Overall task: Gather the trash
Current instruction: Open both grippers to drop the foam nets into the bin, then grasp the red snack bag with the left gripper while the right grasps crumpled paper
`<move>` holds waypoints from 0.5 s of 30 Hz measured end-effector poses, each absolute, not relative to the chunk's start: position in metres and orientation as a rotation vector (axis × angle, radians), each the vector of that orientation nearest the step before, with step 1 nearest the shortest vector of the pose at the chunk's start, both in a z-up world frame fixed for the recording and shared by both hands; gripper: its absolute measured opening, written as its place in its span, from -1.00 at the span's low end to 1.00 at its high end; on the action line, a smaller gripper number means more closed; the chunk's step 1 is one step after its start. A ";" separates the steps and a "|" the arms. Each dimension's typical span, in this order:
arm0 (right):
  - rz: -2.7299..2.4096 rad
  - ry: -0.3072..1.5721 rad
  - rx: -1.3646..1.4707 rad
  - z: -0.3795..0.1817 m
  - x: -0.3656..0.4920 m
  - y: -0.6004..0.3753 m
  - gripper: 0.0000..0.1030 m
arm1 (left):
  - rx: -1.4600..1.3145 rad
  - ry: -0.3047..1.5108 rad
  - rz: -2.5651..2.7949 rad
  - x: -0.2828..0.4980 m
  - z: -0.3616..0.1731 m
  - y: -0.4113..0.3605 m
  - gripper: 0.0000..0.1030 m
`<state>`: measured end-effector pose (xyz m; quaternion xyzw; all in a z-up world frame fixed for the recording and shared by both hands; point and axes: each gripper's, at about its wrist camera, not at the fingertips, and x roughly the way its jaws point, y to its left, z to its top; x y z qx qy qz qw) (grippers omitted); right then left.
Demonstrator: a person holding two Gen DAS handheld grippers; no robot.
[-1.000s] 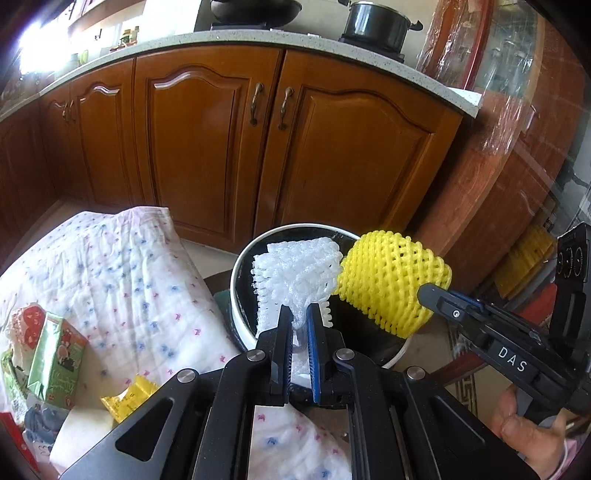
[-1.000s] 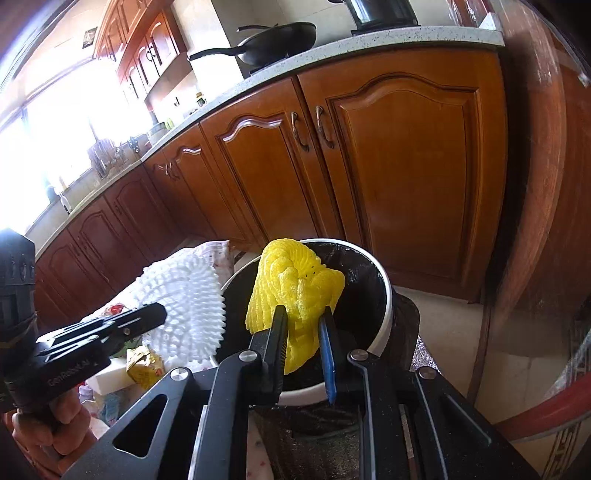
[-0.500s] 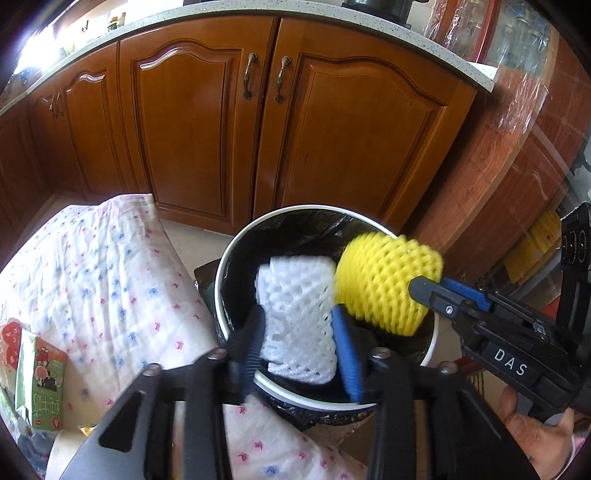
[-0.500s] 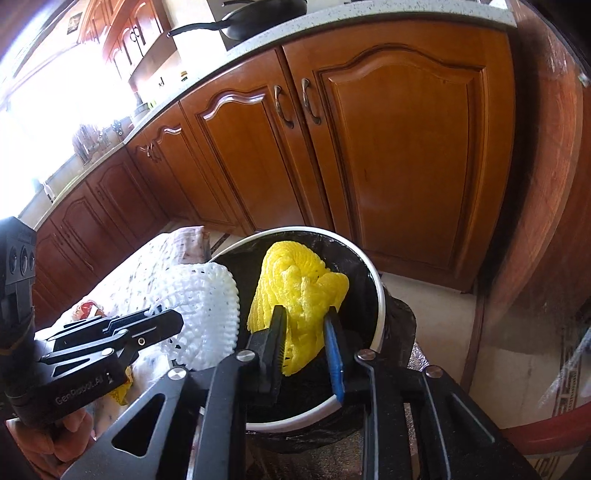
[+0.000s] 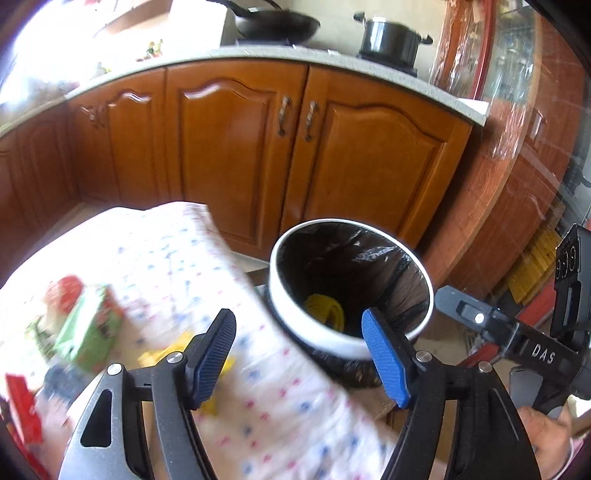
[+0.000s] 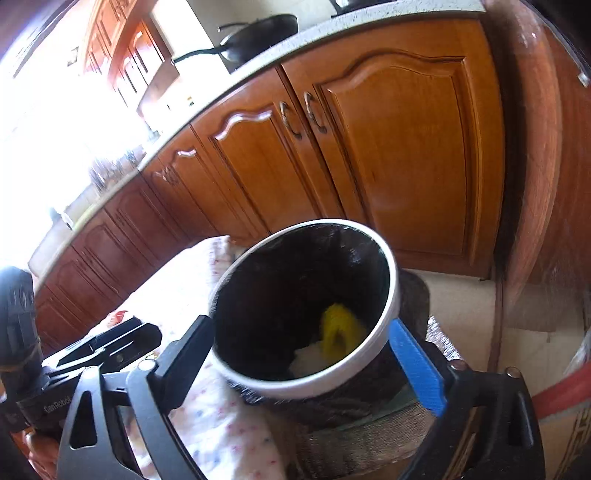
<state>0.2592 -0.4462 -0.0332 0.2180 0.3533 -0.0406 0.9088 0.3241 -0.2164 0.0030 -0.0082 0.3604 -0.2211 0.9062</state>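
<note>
A white-rimmed trash bin [image 5: 314, 332] with a black liner stands beside the cloth-covered table; it also shows in the right wrist view [image 6: 384, 321]. The yellow foam net [image 5: 325, 312] lies at the bottom of the bin, and the right wrist view shows this yellow net [image 6: 338, 328] beside the white foam net [image 6: 308, 360]. My left gripper [image 5: 301, 354] is open and empty, just in front of the bin. My right gripper [image 6: 306, 354] is open and empty above the bin's near rim.
On the floral cloth [image 5: 166, 266] lie a green carton [image 5: 88, 332], a yellow wrapper [image 5: 218, 369] and red packets [image 5: 18, 402], blurred. Wooden cabinets [image 5: 240, 147] stand behind the bin. A wok [image 5: 277, 24] and pot [image 5: 389, 38] sit on the counter.
Both grippers opened and let go of their foam nets, which dropped into the bin. Both grippers have lifted and pulled back from the bin.
</note>
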 end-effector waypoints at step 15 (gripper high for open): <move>-0.002 0.703 0.524 -0.040 0.215 -0.374 0.91 | -0.065 0.676 -0.325 0.219 0.005 -0.119 0.39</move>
